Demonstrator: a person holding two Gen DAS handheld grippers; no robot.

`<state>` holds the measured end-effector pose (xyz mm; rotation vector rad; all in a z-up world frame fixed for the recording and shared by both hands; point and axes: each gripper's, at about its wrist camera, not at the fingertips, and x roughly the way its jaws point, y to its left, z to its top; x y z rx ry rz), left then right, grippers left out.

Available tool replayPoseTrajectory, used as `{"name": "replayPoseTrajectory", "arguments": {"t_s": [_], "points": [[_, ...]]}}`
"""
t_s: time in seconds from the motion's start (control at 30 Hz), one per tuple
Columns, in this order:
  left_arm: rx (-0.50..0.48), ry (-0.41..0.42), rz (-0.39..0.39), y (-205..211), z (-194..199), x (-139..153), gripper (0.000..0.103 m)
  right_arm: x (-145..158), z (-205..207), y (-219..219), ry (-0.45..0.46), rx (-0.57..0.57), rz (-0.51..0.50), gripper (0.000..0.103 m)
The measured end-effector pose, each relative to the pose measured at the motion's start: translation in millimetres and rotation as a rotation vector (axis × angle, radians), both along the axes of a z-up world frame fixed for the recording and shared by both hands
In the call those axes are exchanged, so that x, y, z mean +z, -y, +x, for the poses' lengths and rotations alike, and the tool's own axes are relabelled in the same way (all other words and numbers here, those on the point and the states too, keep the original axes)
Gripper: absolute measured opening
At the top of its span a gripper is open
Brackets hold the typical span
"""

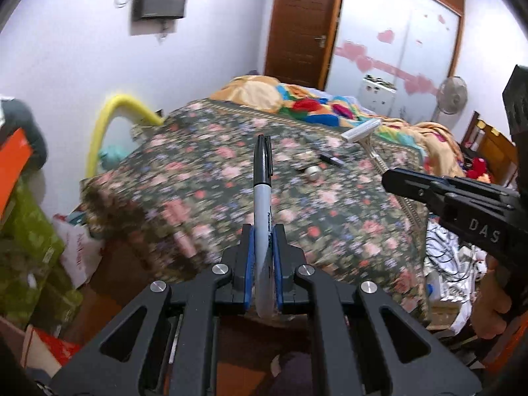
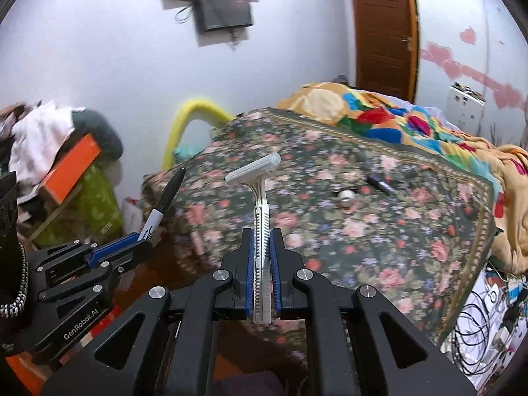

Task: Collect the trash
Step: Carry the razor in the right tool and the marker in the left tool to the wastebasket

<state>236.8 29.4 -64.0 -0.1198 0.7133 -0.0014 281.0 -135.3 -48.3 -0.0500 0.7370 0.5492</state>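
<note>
In the left wrist view my left gripper point(image 1: 263, 231) is shut on a grey permanent marker point(image 1: 262, 194) with a black cap, which stands up out of the jaws. In the right wrist view my right gripper point(image 2: 263, 234) is shut on the handle of a white disposable razor point(image 2: 260, 194), its head pointing up. Each gripper shows in the other's view: the right gripper point(image 1: 392, 178) with the razor point(image 1: 361, 130), the left gripper point(image 2: 145, 247) with the marker point(image 2: 163, 201). Both hang above the near edge of the floral bedspread point(image 2: 363, 231). A small white cap point(image 2: 346, 197) and a dark stick-like item point(image 2: 381, 184) lie on the bedspread.
A bright patchwork blanket point(image 2: 396, 122) covers the far half of the bed. A yellow foam tube point(image 2: 184, 125) leans by the wall. Boxes and clothes point(image 2: 66, 165) pile up at the left. Tangled cables point(image 2: 485, 313) lie at the right. A wooden door point(image 1: 298, 23) and a fan point(image 1: 453, 95) stand beyond.
</note>
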Motion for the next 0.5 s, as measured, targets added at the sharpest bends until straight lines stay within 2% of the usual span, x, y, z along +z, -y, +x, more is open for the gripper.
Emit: {"name": "replayPoseTrajectory", "arguments": {"t_s": [0.3,0.5], "points": [[0.152,-0.051,-0.013,-79,-57,-26,0.009,-16,-36,-75,-0.028,0.14,-0.021,0.009],[0.233,-0.091,-0.046,-122,-81,-52,0.009,-40,-51,-126,-0.076,0.225,-0.06,0.009]]}}
